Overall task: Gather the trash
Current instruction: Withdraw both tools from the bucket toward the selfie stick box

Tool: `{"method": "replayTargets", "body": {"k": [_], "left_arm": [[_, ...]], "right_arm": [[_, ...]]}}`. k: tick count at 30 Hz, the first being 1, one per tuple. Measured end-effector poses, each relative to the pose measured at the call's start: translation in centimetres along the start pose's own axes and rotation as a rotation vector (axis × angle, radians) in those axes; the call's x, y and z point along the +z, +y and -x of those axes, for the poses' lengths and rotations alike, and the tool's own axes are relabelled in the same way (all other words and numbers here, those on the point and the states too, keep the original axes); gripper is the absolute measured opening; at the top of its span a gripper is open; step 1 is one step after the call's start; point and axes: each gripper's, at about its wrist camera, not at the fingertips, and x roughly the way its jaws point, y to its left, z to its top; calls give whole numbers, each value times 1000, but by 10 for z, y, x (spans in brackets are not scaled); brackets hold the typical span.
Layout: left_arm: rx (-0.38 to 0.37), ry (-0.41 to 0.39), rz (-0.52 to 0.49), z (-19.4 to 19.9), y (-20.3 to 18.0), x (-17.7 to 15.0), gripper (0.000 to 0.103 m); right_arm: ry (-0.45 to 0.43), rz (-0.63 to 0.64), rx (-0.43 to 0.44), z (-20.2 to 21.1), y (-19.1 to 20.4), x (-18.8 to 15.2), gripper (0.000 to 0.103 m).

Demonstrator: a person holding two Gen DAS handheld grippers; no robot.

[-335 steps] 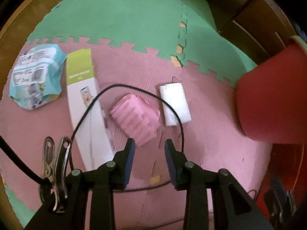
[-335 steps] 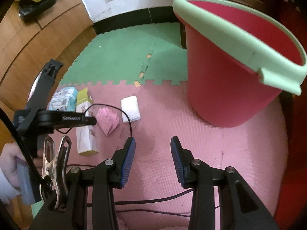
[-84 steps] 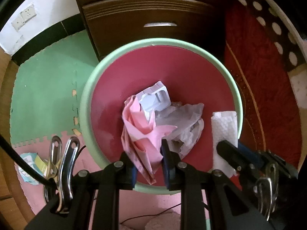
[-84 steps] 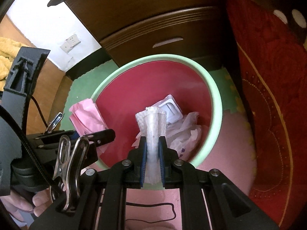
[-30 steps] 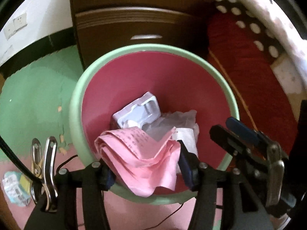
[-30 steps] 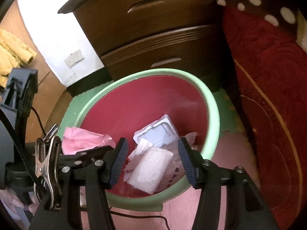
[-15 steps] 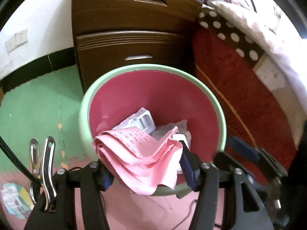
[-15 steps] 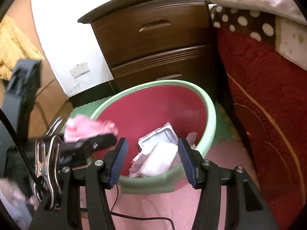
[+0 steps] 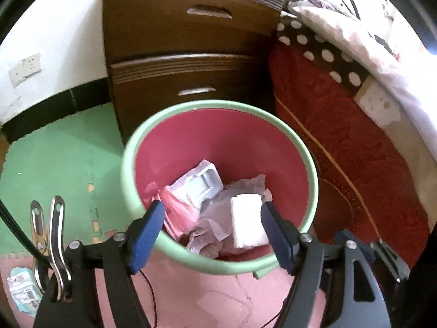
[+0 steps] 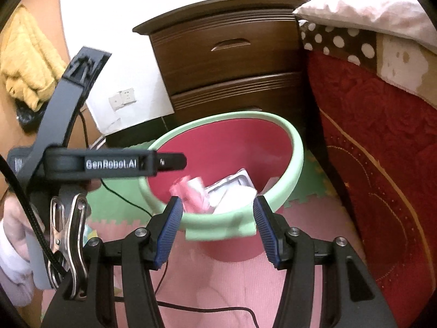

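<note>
A red bucket (image 9: pixel 218 142) with a light green rim stands on the pink floor mat (image 9: pixel 218 298), just in front of a brown chest of drawers (image 9: pixel 185 41). A red blanket (image 9: pixel 341 142) hangs beside it on the right. The trash lies down inside the bucket. There is a crumpled pink paper (image 9: pixel 177 213) on the left side, a white plastic tray (image 9: pixel 199 183) behind it, a white folded pad (image 9: pixel 245 224) on the right, and some crinkly see-through wrap (image 9: pixel 218 218) between them. The left gripper (image 9: pixel 213 232) hangs over the near rim of the bucket. Its blue fingers (image 9: pixel 147 232) are wide apart and are spreading more, and nothing is pinched between them. The pink paper is down in the bucket below them. The right gripper (image 10: pixel 217 227) is a bit farther back, above the pink mat, pointing at the bucket. Its fingers (image 10: pixel 170 227) are apart too and hold nothing. One more piece of trash, a light blue packet (image 9: pixel 23 289), lies on the mat far to the left, well apart from the bucket. A green mat (image 9: pixel 60 158) lies past the pink one.
</note>
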Motion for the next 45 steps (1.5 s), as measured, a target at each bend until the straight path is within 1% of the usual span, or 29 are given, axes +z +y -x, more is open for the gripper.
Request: {"method": "replayTargets", "body": {"k": [4, 7, 12, 19, 25, 31, 33, 37, 40, 42, 45], "left_arm": [[58, -19, 7, 21, 1, -10, 76], [89, -32, 35, 41, 9, -20, 76], [159, -36, 122, 79, 34, -47, 76], [291, -67, 222, 152, 80, -91, 76], [438, -83, 307, 219, 127, -128, 76], [574, -76, 429, 267, 180, -170, 76], [649, -68, 471, 282, 201, -187, 76], [761, -44, 535, 301, 238, -213, 76], [811, -16, 584, 306, 263, -231, 76], [821, -1, 611, 304, 276, -239, 76], [813, 27, 653, 287, 294, -248, 76]], "right_arm": [[10, 27, 20, 10, 7, -8, 55], [1, 42, 27, 19, 13, -11, 55], [-16, 62, 36, 37, 24, -15, 55], [-30, 90, 54, 56, 49, -24, 55], [-32, 132, 93, 67, 81, -37, 55], [-6, 161, 144, 63, 113, -53, 55], [8, 180, 158, 60, 126, -59, 55], [46, 217, 179, 50, 147, -70, 55], [75, 236, 191, 40, 160, -78, 55], [95, 249, 196, 33, 167, -83, 55], [126, 267, 205, 22, 177, -91, 55]]}}
